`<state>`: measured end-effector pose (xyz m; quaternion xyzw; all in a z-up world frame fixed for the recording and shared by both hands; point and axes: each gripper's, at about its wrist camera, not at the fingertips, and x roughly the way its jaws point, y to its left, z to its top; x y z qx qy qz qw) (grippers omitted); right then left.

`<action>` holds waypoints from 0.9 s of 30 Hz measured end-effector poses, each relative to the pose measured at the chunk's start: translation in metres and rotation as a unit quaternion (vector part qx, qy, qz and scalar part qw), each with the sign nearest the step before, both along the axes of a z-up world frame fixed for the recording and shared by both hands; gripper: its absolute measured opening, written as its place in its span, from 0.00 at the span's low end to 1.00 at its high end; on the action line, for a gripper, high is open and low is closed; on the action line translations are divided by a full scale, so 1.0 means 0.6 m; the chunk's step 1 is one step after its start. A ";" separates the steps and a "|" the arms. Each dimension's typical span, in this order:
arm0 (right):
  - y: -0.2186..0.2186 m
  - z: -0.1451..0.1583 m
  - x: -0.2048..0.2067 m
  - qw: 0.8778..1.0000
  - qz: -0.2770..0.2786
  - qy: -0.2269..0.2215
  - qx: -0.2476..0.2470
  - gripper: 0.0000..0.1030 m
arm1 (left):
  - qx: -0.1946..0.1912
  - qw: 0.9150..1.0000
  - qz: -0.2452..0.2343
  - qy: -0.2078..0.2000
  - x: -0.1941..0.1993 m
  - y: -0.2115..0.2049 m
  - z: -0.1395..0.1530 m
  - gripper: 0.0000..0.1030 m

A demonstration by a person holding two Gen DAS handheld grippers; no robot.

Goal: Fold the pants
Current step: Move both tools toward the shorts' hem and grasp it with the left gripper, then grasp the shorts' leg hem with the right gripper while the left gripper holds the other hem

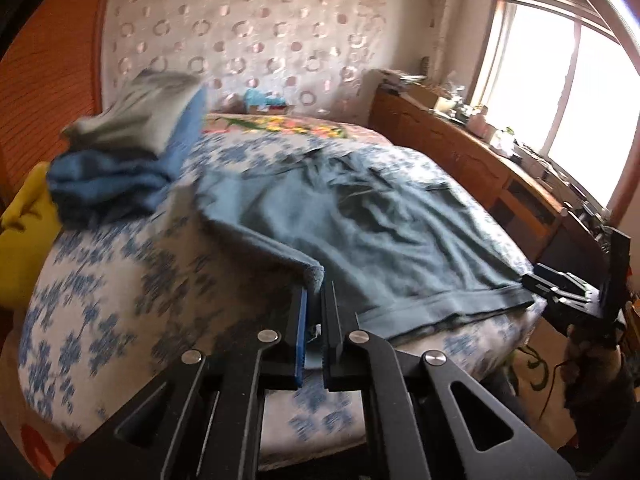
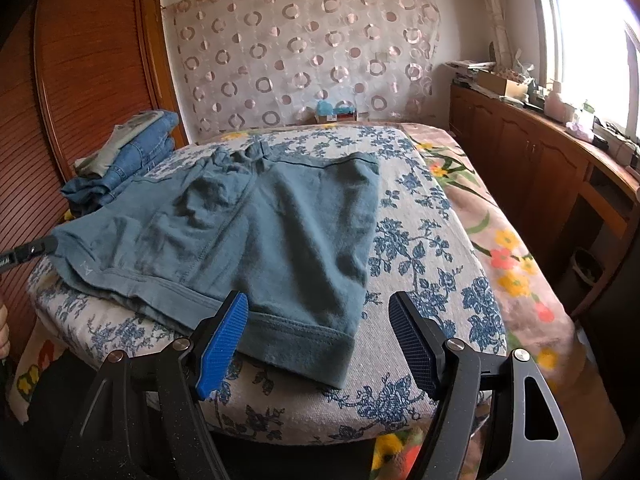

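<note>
Teal short pants [image 2: 248, 236] lie spread flat on a blue-flowered cushion [image 2: 432, 248], waistband far, leg hems near me. My left gripper [image 1: 316, 300] is shut on the left hem corner of the pants [image 1: 360, 224] and lifts it slightly; its tip shows at the left edge of the right wrist view [image 2: 40, 246]. My right gripper [image 2: 318, 316] is open just above the near right hem, holding nothing. It also shows at the right of the left wrist view [image 1: 560, 284].
A stack of folded jeans and clothes [image 2: 124, 160] sits at the cushion's far left. A flowered blanket [image 2: 504, 240] covers the bed to the right. A wooden cabinet [image 2: 532, 152] with clutter runs under the window. A wooden wardrobe [image 2: 88, 80] stands at left.
</note>
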<state>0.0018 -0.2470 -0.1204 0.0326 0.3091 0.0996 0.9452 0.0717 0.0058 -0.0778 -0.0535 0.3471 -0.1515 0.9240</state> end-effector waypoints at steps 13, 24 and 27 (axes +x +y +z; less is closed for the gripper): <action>-0.018 0.005 0.002 1.000 0.004 -0.019 0.011 0.49 | 0.019 0.994 -0.099 -0.032 0.056 -0.166 0.065 0.06; -0.015 0.001 0.009 1.000 0.014 -0.019 0.020 0.34 | 0.027 0.993 -0.115 -0.024 0.044 -0.205 0.065 0.07; -0.010 0.001 0.014 0.999 0.016 -0.017 0.022 0.34 | 0.028 0.993 -0.109 -0.026 0.039 -0.191 0.069 0.23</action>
